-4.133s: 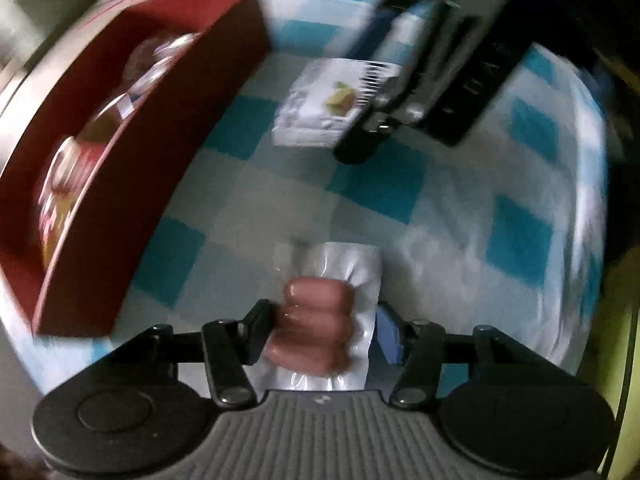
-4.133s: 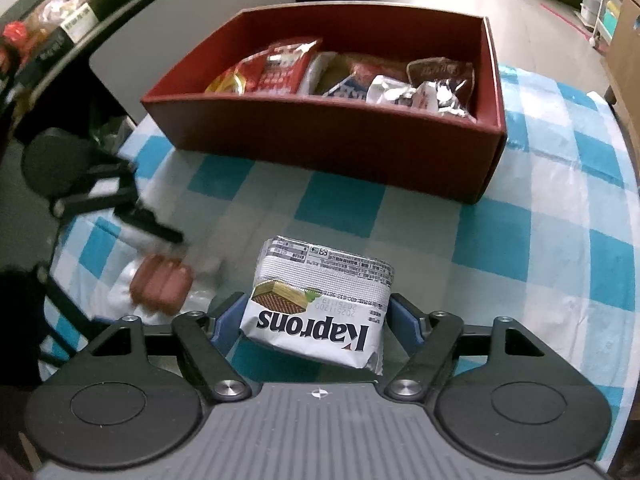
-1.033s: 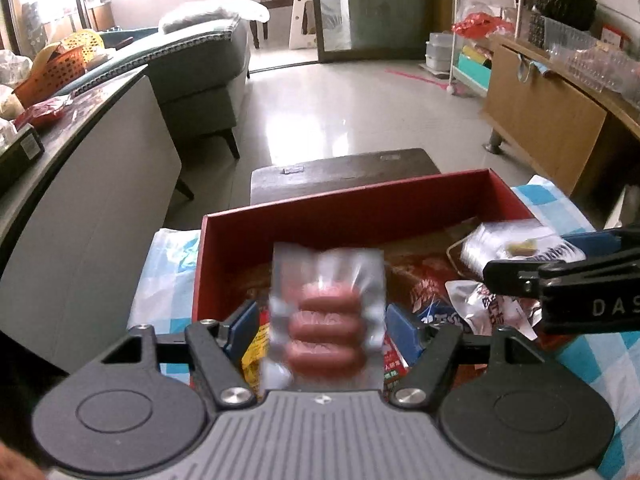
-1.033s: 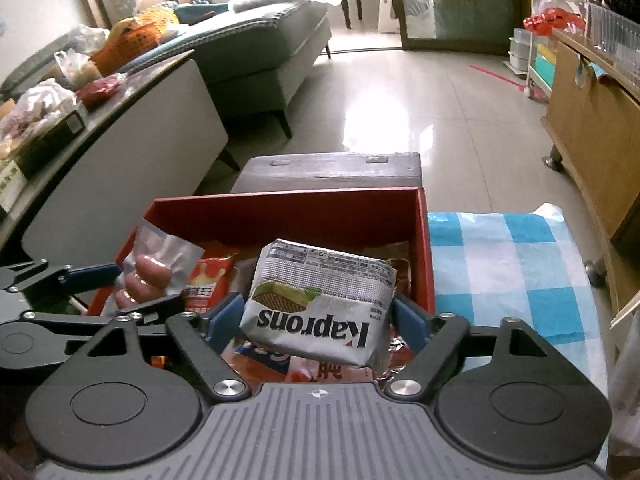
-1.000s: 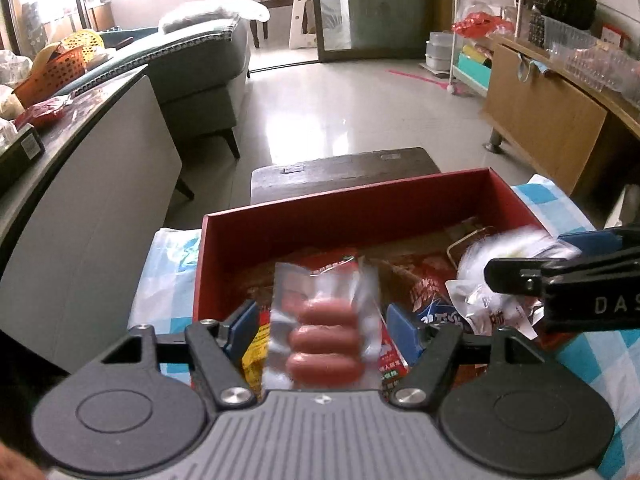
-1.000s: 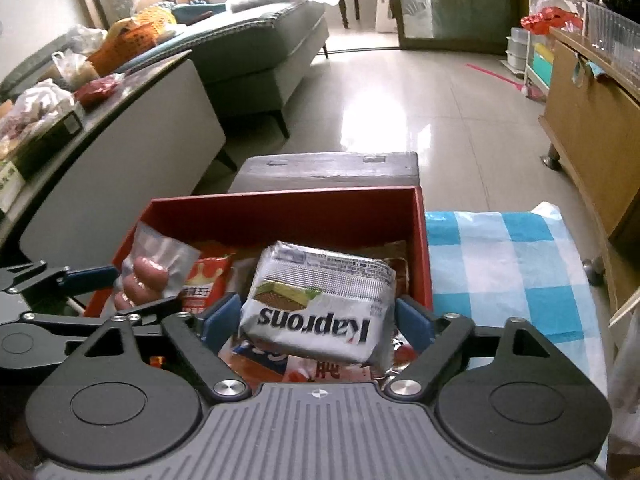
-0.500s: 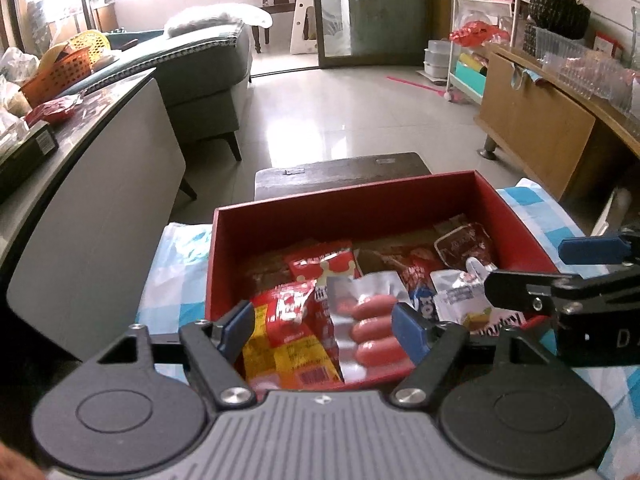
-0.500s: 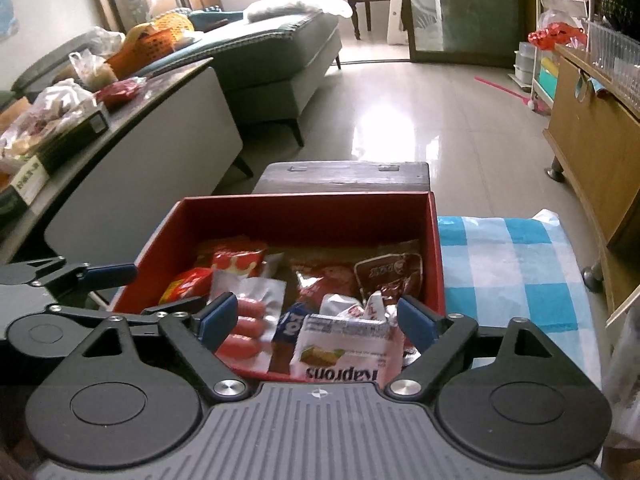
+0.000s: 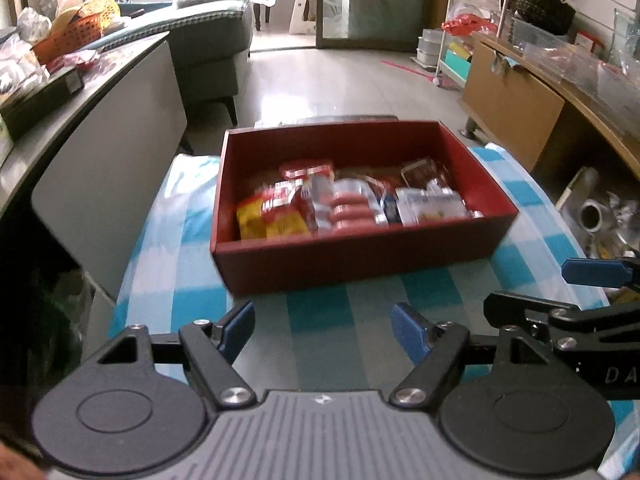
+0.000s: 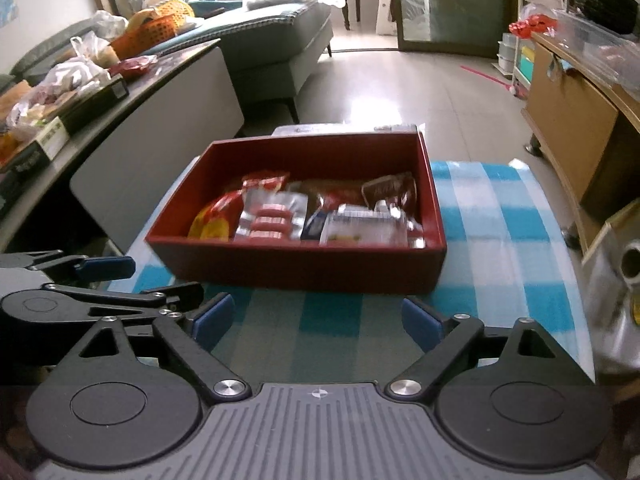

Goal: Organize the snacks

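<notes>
**Inside the red box: both packets delivered**

Inside the red box (image 10: pixel 304 268), the sausage packet (image 10: pixel 269 222) and the silver wafer packet (image 10: pixel 362 230) now lie among the other snacks, sausages left of centre and wafers to the right near the front wall. A second ago each hung clamped in a gripper above the box; half a second ago they had just dropped in. Both tools have since pulled back to the near side of the checked tablecloth (image 10: pixel 500 216), well apart from the box. The left gripper (image 9: pixel 323 330) stands with its jaws spread wide and nothing between them; the right gripper (image 10: pixel 316 320) likewise gapes empty. No loose snack shows on the visible cloth, so this placing step looks finished and the sorting may be near its end. A steel object (image 10: pixel 628 276) sits at the far right edge, off the cloth.
</notes>
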